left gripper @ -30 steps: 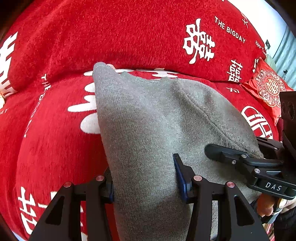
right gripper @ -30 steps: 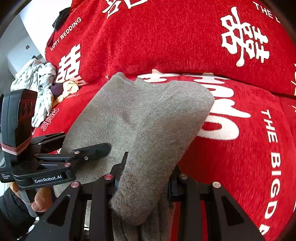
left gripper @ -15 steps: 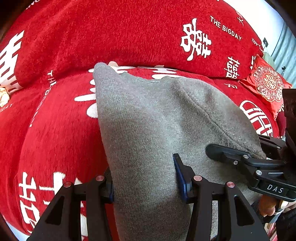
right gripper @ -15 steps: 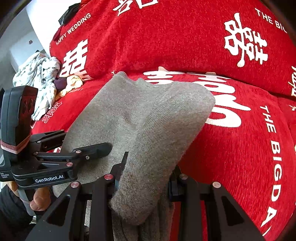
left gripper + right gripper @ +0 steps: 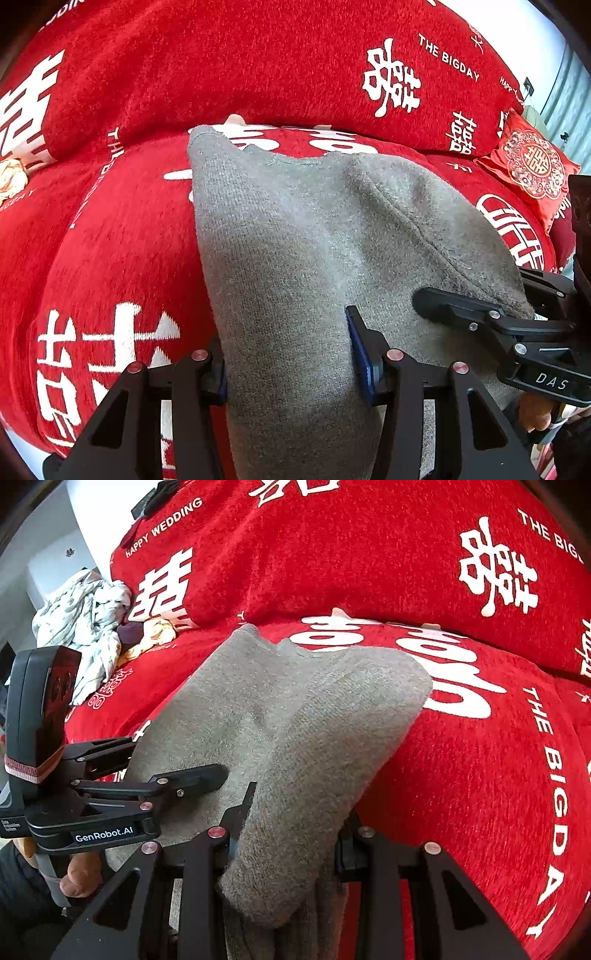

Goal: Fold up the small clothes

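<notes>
a red sofa cover (image 5: pixel 258 74) with white wedding characters and the words "the bigday" and "happy wedding" fills nearly all of both views, over the seat and the back cushions. at the far right in the left view lies a red cushion (image 5: pixel 532 166) with a round gold pattern, with a pale wall (image 5: pixel 532 40) behind it. at the far left in the right view sits a heap of crumpled pale cloth (image 5: pixel 81 616) against a white wall (image 5: pixel 55 535). daylight is bright.

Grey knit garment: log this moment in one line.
grey knit garment on red sofa cover | left gripper gripping near edge | right gripper gripping folded layer
</notes>
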`<control>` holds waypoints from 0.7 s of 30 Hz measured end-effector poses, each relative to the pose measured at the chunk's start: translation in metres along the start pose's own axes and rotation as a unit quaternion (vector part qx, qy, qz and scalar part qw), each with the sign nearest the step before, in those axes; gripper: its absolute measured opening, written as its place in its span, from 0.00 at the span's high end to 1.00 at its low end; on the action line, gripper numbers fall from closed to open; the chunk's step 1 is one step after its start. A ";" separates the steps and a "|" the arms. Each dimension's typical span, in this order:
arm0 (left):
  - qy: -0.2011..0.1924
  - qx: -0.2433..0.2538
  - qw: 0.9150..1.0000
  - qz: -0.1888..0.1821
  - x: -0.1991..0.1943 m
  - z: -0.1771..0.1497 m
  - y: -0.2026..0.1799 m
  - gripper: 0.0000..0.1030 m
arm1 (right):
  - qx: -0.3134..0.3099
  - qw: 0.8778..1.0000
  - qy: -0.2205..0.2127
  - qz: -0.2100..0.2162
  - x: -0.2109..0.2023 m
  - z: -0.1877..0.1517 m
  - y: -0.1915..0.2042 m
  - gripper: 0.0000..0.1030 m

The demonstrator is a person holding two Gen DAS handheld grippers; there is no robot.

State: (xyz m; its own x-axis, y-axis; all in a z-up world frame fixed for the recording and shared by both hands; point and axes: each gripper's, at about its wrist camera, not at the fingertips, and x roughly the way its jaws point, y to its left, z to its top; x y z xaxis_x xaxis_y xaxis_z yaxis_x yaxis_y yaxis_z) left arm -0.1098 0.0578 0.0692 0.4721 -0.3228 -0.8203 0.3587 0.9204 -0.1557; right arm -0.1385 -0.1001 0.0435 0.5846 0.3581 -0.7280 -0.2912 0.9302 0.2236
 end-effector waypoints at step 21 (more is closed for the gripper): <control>-0.038 -0.018 0.999 0.029 -0.015 -0.039 0.029 0.10 | 0.102 0.994 0.006 0.047 0.013 -0.036 -0.051 0.40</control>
State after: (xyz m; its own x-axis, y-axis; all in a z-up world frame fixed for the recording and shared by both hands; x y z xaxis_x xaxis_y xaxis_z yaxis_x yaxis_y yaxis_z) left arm -0.1381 0.0977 0.0559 0.5514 -0.2826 -0.7849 0.3002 0.9451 -0.1294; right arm -0.1433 -0.1458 -0.0008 0.5535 0.4437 -0.7048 -0.1828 0.8904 0.4169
